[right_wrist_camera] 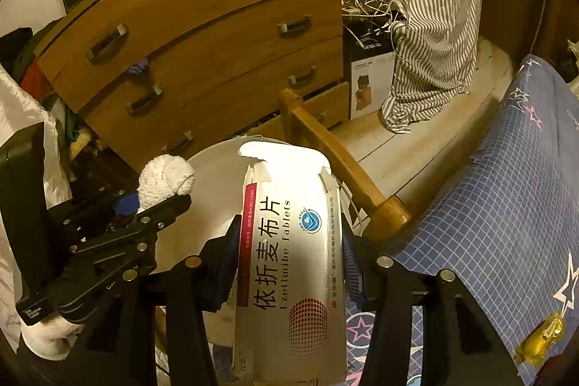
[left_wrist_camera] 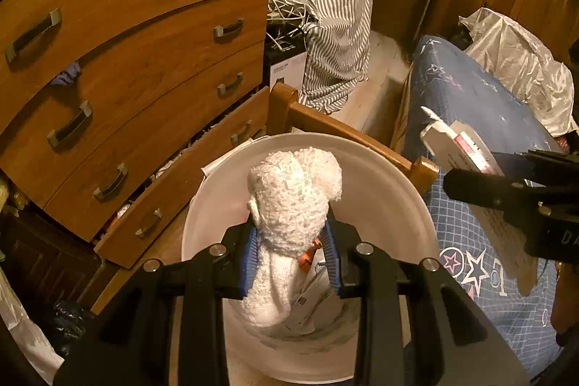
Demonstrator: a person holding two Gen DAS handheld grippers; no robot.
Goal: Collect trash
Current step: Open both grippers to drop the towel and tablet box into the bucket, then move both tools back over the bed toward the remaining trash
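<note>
Clamped between the pads of the left gripper [left_wrist_camera: 293, 241] is a crumpled wad of white paper towel [left_wrist_camera: 295, 198], held right over the mouth of the white bin [left_wrist_camera: 391, 190]. Just at its three o'clock, the right gripper [right_wrist_camera: 289, 252] grasps a torn-open tablet box [right_wrist_camera: 289, 259] by its long sides, its far end reaching over the bin's near rim.

Both pieces look ready to drop, so I'd judge this round of collecting nearly finished: only the letting go remains. Some paper scraps already lie in the bin's bottom. A small yellow wrapper [right_wrist_camera: 541, 339] on the blue star-patterned bedspread [right_wrist_camera: 499, 223] at four o'clock may be trash left to fetch, though I can't be sure.

Outward from the bin, a wooden bed rail [right_wrist_camera: 336, 154] runs at one o'clock. A chest of drawers [left_wrist_camera: 144, 60] fills ten o'clock, its lowest drawer pulled open. At twelve o'clock hang a striped cloth [left_wrist_camera: 333, 6] and tangled white cables [left_wrist_camera: 289, 13], above pale floorboards.
</note>
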